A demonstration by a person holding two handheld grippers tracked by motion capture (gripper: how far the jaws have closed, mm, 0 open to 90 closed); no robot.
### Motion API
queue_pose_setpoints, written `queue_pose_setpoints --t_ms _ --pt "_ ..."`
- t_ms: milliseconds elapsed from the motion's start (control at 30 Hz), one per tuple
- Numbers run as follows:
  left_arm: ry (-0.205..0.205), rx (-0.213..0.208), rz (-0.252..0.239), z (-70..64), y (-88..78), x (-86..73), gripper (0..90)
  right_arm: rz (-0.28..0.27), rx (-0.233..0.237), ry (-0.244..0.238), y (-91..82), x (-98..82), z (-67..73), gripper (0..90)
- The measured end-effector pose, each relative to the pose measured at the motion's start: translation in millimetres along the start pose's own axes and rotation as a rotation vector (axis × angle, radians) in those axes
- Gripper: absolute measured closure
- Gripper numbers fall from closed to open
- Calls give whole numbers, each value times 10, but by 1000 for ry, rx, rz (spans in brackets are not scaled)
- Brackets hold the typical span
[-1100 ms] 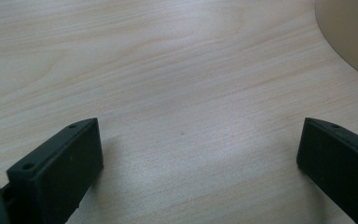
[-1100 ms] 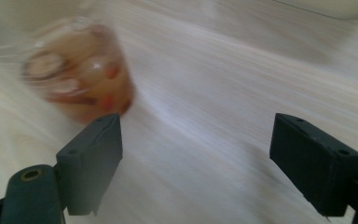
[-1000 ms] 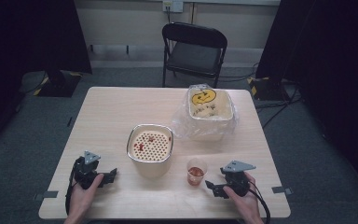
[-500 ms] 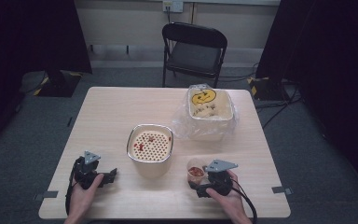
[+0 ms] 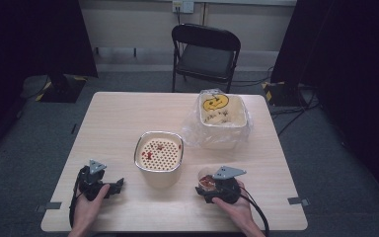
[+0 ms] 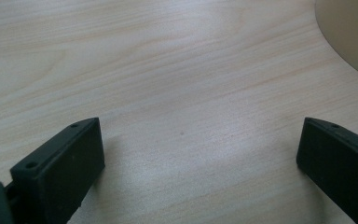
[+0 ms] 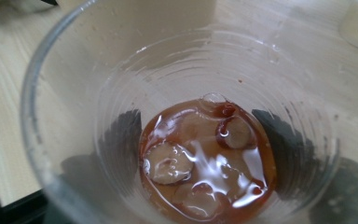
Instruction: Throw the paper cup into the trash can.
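My right gripper [image 5: 208, 187] has just been closing its jaws, which now press both sides of a clear ribbed plastic cup [image 7: 177, 140] of reddish syrup and pale slices, near the table's [image 5: 128, 123] front edge. Just left stands a rounded metal pot [image 5: 159, 157] with a perforated insert. Behind sits a plastic-wrapped tub [image 5: 222, 118] bearing a yellow face; its writing is unreadable. My left gripper [image 5: 109, 186] rests wide open on bare pale wood, holding nothing.

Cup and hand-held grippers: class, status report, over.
Right hand-held gripper just closed on cup. Left hand-held gripper open, on table. Strainer pot close beside cup.
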State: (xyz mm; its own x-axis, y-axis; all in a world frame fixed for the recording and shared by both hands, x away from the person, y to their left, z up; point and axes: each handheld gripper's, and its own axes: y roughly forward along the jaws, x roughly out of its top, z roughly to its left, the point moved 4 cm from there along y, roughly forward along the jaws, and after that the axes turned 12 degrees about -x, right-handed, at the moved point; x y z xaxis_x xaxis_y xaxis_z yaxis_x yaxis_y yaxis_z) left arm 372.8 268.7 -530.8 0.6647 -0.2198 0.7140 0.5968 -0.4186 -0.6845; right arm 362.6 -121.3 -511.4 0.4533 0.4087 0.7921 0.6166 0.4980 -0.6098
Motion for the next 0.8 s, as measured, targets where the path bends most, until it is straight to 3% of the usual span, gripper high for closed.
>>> queue_pose_setpoints --t_ms 300,333,500,800 --pt "0 0 0 -1 0 0 3 -2 10 -12 -57 62 -28 404" --pt "0 0 0 -1 0 0 3 6 4 -35 -62 78 -33 409" --pt "0 0 0 -1 0 0 3 4 5 -53 -70 116 -27 410" --pt "0 1 -1 0 0 0 3 -28 -9 -71 -198 372 -18 410"
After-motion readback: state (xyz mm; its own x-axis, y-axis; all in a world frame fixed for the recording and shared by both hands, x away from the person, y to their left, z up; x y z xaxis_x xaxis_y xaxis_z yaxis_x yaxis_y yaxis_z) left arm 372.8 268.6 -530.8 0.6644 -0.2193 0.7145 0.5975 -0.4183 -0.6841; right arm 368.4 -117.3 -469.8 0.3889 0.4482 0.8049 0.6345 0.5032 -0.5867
